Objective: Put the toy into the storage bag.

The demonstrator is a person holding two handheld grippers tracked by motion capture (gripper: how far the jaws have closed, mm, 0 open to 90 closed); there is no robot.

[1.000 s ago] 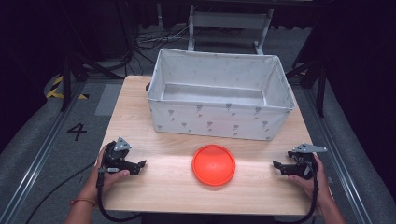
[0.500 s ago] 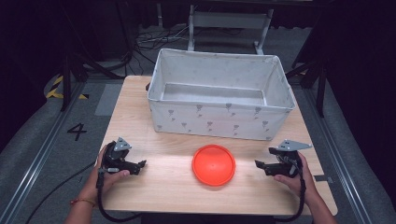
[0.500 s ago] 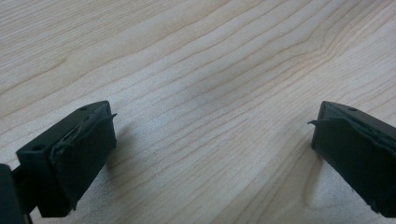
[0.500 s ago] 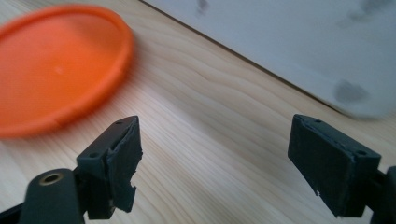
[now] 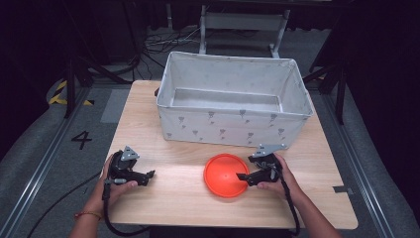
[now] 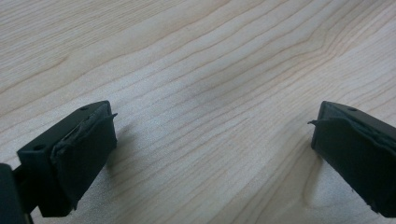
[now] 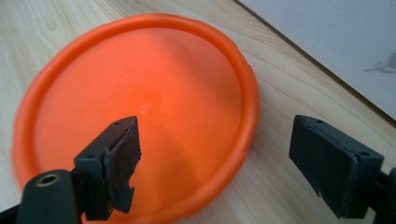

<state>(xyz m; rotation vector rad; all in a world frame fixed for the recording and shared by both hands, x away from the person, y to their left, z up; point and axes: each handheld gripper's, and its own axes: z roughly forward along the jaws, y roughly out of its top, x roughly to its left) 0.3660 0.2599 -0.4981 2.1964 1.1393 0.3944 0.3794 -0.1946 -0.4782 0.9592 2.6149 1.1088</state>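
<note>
— High view first: where do I have the right tongs (image 5: pixel 246 177)?

— At the right edge of the orange plate (image 5: pixel 227 175), which lies flat on the counter (image 5: pixel 173 198) just in front of the white fabric bin (image 5: pixel 233 101). Your tips point left, over the plate's rim.

— From the right gripper view I see my jaws spread wide. One sits above the plate's inner surface (image 7: pixel 140 107), the other outside the rim above bare wood, so the rim runs between them. Nothing is pinched.

— Is either jaw touching the plate?

— I cannot tell from these angles; the plate looks a little blurred at its near edge.

— And the left tongs (image 5: pixel 148 175)?

— Near the counter's front left corner, well apart from the plate, pointing right. In the left gripper view the tongs (image 6: pixel 212 135) are spread as well, with bare wood grain between the jaws.

— The bin's patterned wall (image 7: pixel 336 42) sits beyond the plate in my right gripper view, close but apart from the rim.
</note>
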